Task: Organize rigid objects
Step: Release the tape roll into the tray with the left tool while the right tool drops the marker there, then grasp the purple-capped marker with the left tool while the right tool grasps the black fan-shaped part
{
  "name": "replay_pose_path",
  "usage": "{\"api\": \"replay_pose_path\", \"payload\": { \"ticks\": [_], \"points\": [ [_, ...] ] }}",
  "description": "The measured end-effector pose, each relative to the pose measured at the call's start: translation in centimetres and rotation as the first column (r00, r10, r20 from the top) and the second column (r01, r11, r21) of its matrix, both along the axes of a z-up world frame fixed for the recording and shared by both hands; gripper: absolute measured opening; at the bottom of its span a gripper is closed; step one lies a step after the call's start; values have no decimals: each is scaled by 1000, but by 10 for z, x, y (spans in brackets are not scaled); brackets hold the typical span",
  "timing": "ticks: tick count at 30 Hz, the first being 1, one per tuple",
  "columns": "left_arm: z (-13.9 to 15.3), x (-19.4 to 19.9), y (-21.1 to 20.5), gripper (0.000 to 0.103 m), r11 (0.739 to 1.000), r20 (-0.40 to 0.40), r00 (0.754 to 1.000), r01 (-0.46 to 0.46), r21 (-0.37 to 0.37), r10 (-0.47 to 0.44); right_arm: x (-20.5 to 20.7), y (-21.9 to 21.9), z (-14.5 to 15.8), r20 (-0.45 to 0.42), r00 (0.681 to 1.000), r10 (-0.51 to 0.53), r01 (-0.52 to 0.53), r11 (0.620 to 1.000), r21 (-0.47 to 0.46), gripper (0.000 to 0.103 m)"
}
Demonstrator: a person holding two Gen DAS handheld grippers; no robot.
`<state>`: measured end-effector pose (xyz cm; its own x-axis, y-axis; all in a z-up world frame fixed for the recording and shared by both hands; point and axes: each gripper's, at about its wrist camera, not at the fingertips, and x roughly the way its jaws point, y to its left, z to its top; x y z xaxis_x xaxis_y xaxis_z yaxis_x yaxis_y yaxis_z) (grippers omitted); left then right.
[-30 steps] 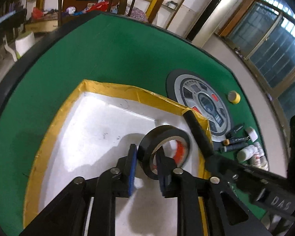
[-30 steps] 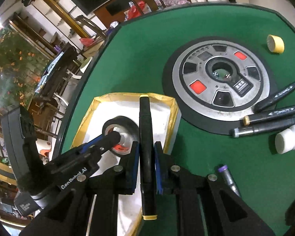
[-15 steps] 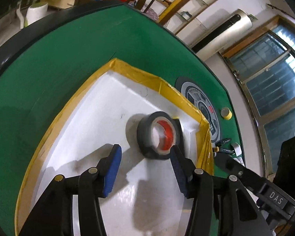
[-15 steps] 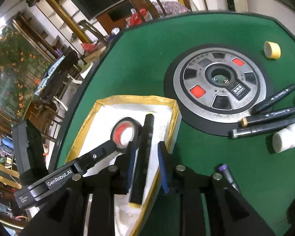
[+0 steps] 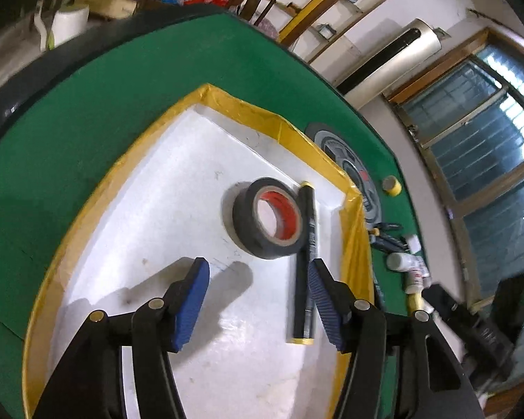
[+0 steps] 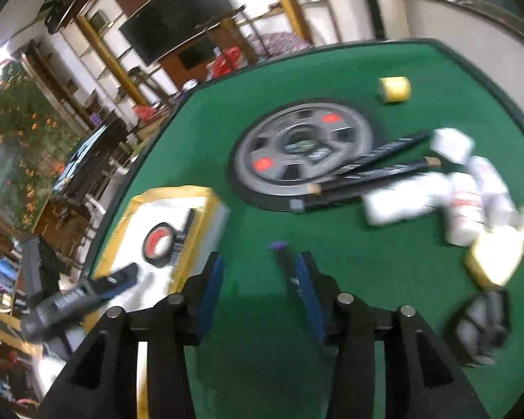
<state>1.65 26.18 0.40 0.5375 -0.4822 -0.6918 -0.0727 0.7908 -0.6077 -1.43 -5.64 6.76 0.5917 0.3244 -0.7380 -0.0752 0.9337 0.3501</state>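
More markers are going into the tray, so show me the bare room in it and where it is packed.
The tray floor is bare on the left, from the yellow rim to the black tape roll, and along the near side around the left claw, whose jaws are opening with nothing between them. The right side is packed: roll and black marker lie side by side near the right wall.

Green table felt (image 5: 87, 111), white tray (image 5: 178, 174) yellow-edged, black tape roll (image 5: 251, 234) red-cored, blue ribbed tool pads (image 5: 192, 300).

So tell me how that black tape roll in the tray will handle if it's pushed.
The black tape roll lies on its flat side in the tray, so it should slide, not roll. It looks rigid and light. The marker beside it would probably shift too.
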Motion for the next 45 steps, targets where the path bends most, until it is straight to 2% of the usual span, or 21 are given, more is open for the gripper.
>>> {"api": "replay_pose_path", "payload": {
  "ticks": [2, 5, 6, 8, 10, 15, 18, 20, 23, 27, 30, 31, 32, 33, 34, 36, 39, 43, 45],
  "points": [
    [18, -7, -2, 62, 1000, 61, 998, -13, 6, 12, -13, -27, 2, 20, 999, -48, 48, 999, -11, 43],
    [56, -23, -25, 62, 997, 160, 987, 5, 74, -17, -27, -63, 2, 55, 991, -121, 122, 992, -22, 45],
    [65, -27, -34, 63, 996, 178, 983, 23, 85, -38, -33, -77, 2, 69, 986, -151, 153, 988, -28, 46],
    [81, -35, -62, 71, 990, 199, 975, 71, 126, -95, -40, -94, 0, 87, 977, -193, 196, 980, -35, 47],
    [87, -39, -88, 74, 980, 197, 969, 120, 158, -150, -43, -112, -7, 96, 969, -229, 232, 972, -27, 47],
    [71, -34, -157, 74, 948, 82, 957, 261, 180, -279, -55, -148, -19, 112, 946, -303, 303, 953, 19, 47],
    [47, -21, -190, 74, 941, -20, 957, 289, 174, -290, -62, -165, -27, 120, 933, -338, 337, 941, 30, 47],
    [35, -16, -206, 74, 940, -57, 959, 282, 193, -277, -66, -176, -30, 129, 924, -360, 359, 933, 34, 47],
    [22, -5, -225, 74, 925, -75, 966, 260, 279, -249, -71, -188, -36, 143, 912, -385, 382, 923, 47, 48],
    [6, 3, -244, 74, 899, -91, 968, 249, 361, -232, -74, -199, -41, 144, 907, -395, 381, 917, 116, 48],
    [1, 3, -259, 74, 869, -58, 966, 252, 425, -252, -75, -194, -40, 160, 911, -381, 367, 924, 110, 49],
    [0, 3, -262, 66, 859, -54, 961, 266, 438, -270, -76, -192, -40, 168, 912, -373, 360, 927, 107, 49],
    [0, 1, -263, 51, 851, -40, 958, 272, 450, -285, -76, -191, -37, 174, 913, -369, 356, 929, 105, 49],
    [0, 1, -262, 29, 842, -34, 954, 278, 463, -297, -76, -190, -37, 178, 914, -365, 351, 931, 103, 51],
    [0, 1, -260, 25, 846, -35, 950, 293, 445, -310, -76, -190, -37, 179, 916, -360, 346, 932, 104, 55],
    [0, -1, -251, 21, 863, -38, 949, 300, 406, -312, -75, -189, -37, 181, 916, -357, 342, 933, 110, 56],
    [2, -8, -242, 17, 868, -40, 948, 306, 391, -317, -74, -190, -38, 173, 919, -355, 340, 934, 114, 56],
    [1, -9, -246, 17, 858, -39, 947, 305, 414, -318, -74, -191, -39, 162, 920, -358, 344, 933, 108, 56],
    [2, -10, -253, 19, 843, -24, 947, 296, 449, -320, -73, -190, -39, 157, 919, -360, 348, 932, 100, 56]
  ]
}}
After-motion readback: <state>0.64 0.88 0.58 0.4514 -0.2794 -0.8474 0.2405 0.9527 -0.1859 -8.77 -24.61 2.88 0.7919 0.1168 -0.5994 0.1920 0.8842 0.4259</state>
